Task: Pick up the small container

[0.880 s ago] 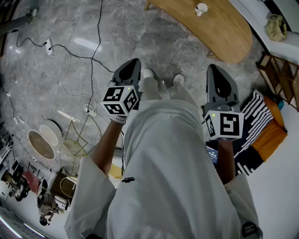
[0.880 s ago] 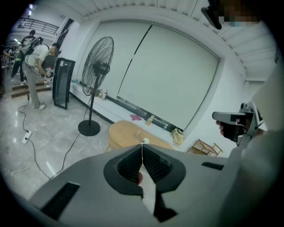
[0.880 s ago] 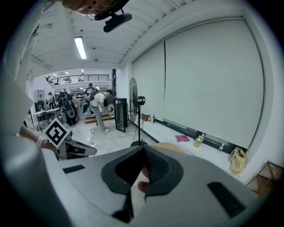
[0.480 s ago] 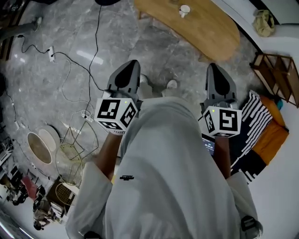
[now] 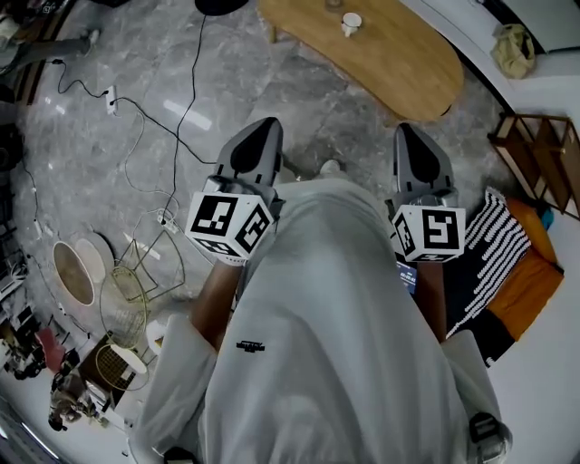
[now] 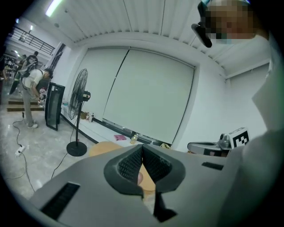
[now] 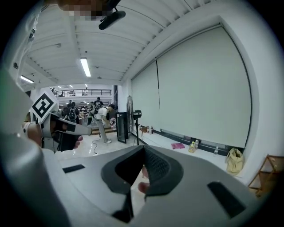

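Two closed, empty grippers are before you. Your left gripper (image 5: 261,131) has its jaws together. The container (image 5: 352,22) stands on the table (image 5: 408,72), well ahead. Your right gripper (image 5: 405,134) is closed too. The shirt logo (image 5: 249,347) is too small to read.

Grey marble floor (image 5: 317,118), wooden table (image 5: 408,54), probably roller blinds (image 7: 199,97).

Open marble floor (image 5: 335,118) lies ahead, up to the wooden table (image 5: 408,63), where bare wood surrounds the small container (image 5: 352,22). Cables (image 5: 159,122) and wire baskets (image 5: 136,281) clutter the left; a wooden shelf (image 5: 539,159) and a striped cushion (image 5: 485,263) hem in the right.
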Demonstrator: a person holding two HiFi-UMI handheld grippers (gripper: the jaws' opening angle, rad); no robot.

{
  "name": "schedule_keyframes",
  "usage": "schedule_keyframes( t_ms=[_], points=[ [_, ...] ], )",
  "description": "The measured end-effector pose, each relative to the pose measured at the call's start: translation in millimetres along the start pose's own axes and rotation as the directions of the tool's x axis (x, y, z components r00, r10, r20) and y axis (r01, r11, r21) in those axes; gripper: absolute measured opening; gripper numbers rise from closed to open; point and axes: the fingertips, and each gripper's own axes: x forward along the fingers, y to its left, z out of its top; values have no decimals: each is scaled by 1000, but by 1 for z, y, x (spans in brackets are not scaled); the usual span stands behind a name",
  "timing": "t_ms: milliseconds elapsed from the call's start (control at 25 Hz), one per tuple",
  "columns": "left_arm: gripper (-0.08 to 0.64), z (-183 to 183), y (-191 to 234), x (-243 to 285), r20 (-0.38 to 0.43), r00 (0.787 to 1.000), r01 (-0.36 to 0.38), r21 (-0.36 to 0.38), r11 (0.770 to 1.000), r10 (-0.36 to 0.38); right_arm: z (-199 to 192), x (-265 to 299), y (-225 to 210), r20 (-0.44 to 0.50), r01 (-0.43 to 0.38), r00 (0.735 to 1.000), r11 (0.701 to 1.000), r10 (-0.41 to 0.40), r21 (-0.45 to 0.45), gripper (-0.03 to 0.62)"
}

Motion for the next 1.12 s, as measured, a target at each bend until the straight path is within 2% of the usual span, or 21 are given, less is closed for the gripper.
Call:
schedule_keyframes(
  t_ms=[320, 680, 1120],
  points=[
    [20, 0, -38, 13, 12, 999, -36, -17, 999, 37, -7, -6, -48, 30, -4, 1000, 999, 3, 34, 6],
    [20, 16, -46, 50, 21, 1000, 0, -28, 1000, 1, 5, 9, -76, 60, 14, 998, 999, -17, 50, 6],
    [20, 38, -13, 106, -5, 999, 36, -43, 998, -37, 26, 61, -101, 46, 61, 997, 997, -63, 51, 6]
  ],
)
